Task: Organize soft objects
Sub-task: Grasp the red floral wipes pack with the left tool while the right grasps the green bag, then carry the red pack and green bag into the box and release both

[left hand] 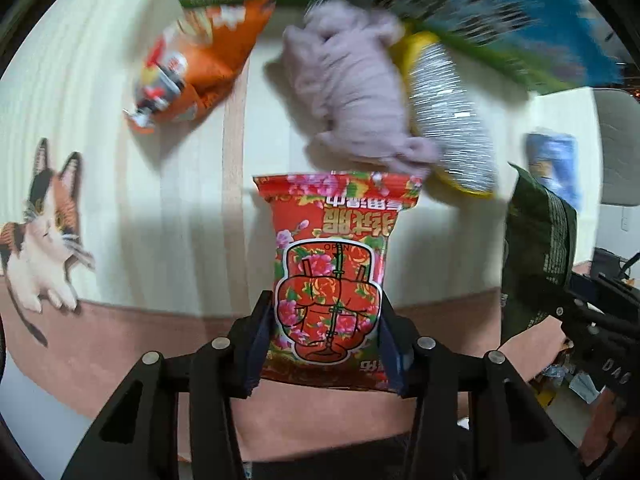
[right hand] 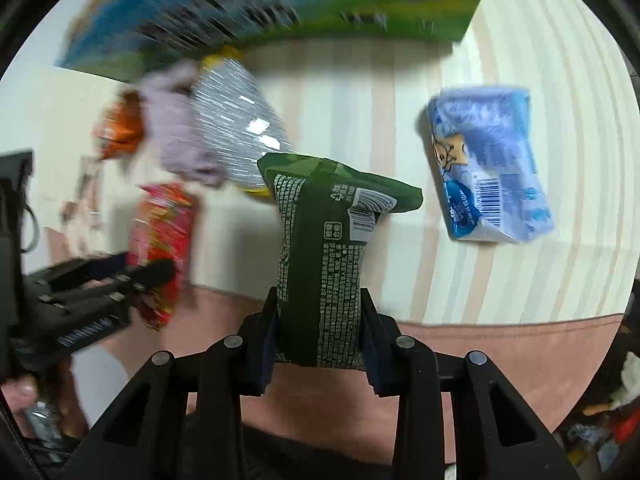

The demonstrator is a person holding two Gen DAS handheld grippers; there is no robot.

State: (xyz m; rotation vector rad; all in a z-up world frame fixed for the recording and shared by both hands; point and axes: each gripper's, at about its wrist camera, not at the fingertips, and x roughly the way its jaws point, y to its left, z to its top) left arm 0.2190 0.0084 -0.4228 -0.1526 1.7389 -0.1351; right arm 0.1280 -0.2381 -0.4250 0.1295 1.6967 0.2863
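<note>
The red floral-print foil snack packet [left hand: 330, 280] stands lengthwise out from the left gripper [left hand: 326, 320], its 2 jaws pinching the packet's lower sides, top seal pointing toward the lilac plush toy [left hand: 352, 92] and silver-and-yellow foil bag [left hand: 452, 120] just beyond. The dark green printed snack bag [right hand: 324, 256] is likewise pinched in the right gripper [right hand: 320, 324], long axis forward. Both are lifted over the cream striped tablecloth [left hand: 140, 200]; the pile lies ahead, nearer the left.

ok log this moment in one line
left tongs: shut on red floral packet | right tongs: shut on green packet | both packets lifted
</note>
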